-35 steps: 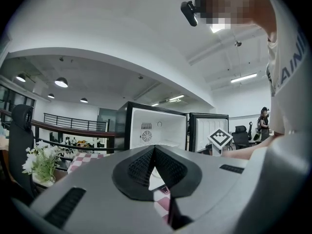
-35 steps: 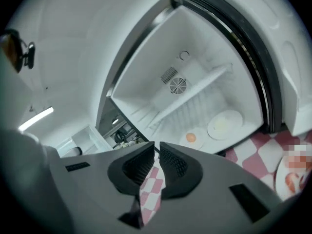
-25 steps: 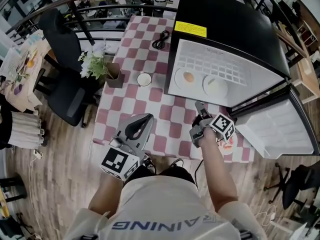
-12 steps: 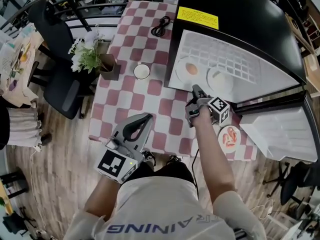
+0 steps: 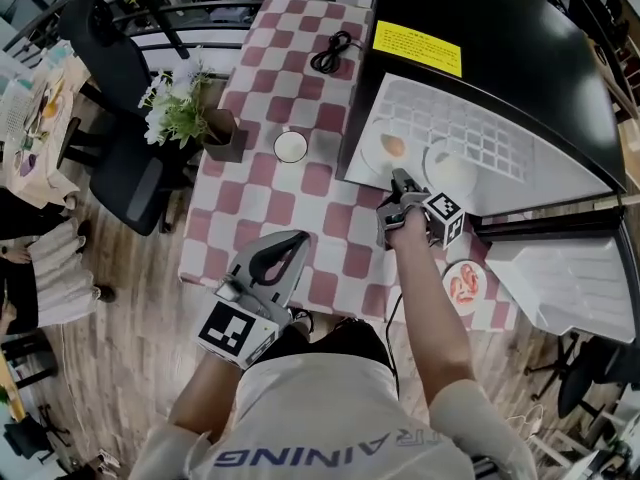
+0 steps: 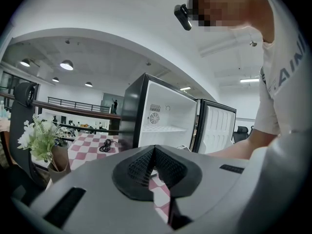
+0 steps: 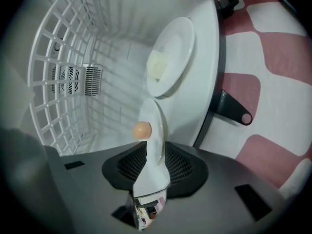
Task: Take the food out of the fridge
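First plate [image 5: 465,284] is already lying on the table [image 5: 300,213]. Right gripper [image 5: 401,184] is clamping the egg plate [image 7: 154,123] in the fridge [image 5: 500,58], while the third plate [image 7: 173,52] is waiting. Left gripper [image 5: 289,241] is idling, closed and empty.

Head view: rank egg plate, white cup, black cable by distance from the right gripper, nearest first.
1. Egg plate, in the fridge, rim between the right gripper's jaws.
2. White cup, on the table, to its left.
3. Black cable, far end of the table.

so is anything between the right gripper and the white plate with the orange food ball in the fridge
Nothing visible: the round white plate has its rim gripped by the right gripper; the second white plate sits beside it.
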A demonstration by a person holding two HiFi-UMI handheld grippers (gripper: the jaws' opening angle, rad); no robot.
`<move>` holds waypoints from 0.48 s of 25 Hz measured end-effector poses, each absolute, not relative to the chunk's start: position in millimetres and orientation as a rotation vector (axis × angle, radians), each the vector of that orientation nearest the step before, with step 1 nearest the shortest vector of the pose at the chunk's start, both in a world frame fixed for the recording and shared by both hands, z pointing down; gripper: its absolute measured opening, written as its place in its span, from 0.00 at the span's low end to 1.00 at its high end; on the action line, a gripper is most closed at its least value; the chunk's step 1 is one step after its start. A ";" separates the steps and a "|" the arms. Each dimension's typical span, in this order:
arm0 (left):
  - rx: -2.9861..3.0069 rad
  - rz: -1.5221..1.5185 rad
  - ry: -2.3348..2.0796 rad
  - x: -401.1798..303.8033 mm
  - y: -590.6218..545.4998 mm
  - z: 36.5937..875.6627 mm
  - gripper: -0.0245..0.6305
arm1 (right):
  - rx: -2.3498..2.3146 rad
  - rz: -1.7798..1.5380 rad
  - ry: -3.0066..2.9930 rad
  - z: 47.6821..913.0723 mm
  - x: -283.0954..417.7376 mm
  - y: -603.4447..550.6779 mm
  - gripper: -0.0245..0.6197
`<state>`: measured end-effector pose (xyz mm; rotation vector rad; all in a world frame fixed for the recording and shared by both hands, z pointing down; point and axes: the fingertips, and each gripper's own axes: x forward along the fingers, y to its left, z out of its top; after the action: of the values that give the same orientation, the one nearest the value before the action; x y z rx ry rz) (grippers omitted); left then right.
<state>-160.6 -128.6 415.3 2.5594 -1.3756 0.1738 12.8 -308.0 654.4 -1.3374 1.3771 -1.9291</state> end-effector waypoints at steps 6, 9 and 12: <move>2.530 0.163 -1.360 -158.3 -133.9 412.3 0.04 | -1.362 -1.956 1.326 662.5 18.4 -305.9 0.10; 2.533 0.169 -1.363 -159.5 -134.4 414.6 0.04 | -1.353 -1.960 1.347 661.5 17.8 -300.0 0.09; 2.528 0.158 -1.355 -157.0 -134.8 414.5 0.04 | -1.342 -1.962 1.362 660.4 17.8 -289.7 0.09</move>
<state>-157.0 -134.8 414.5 2.5277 -1.3549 0.1576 17.8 -289.7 660.4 -1.3422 1.3619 -1.9618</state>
